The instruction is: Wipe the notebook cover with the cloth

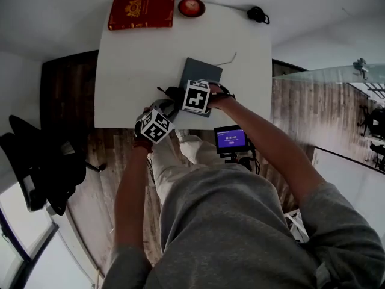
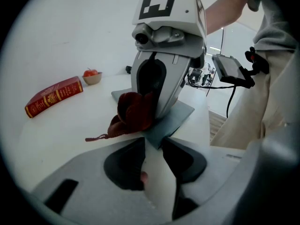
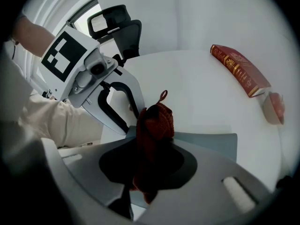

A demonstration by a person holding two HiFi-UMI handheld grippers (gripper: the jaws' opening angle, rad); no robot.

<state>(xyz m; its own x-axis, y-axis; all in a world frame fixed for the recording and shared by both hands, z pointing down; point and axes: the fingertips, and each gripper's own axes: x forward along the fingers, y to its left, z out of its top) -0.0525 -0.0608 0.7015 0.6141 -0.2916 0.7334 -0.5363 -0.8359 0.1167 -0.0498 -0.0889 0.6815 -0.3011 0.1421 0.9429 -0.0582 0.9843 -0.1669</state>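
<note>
The right gripper (image 3: 152, 146) is clamped tight on a bunched dark red cloth (image 3: 157, 121), which looks knitted, soft and light. It should squash and drag easily, so a grip on the wad with a fold left hanging below the jaws seems right. A thin loop trails off it and could snag. The wad hangs over the grey notebook (image 3: 206, 144), which lies flat at the table's (image 1: 132, 71) 6 o'clock edge, closest to the person. The notebook looks slim, stiff-covered and light, and on that smooth white top I'd expect it to skate under a wipe unless a corner is pinned. The left gripper (image 2: 152, 144) waits at 7 o'clock of the right one. Its jaws are parted and hold nothing, with the notebook's near corner just at their tips. I can't tell whether a pad touches the corner. From above, the two marker cubes hide the jaws, the cloth and the notebook's near part, and no view shows for sure whether the cloth is pressing on the cover. Further out, a red book (image 1: 141, 11) lies at 11 o'clock and a small bowl (image 1: 191, 7) of something red at 12. A black object (image 1: 257, 14) at 1 o'clock is too small to identify.
</note>
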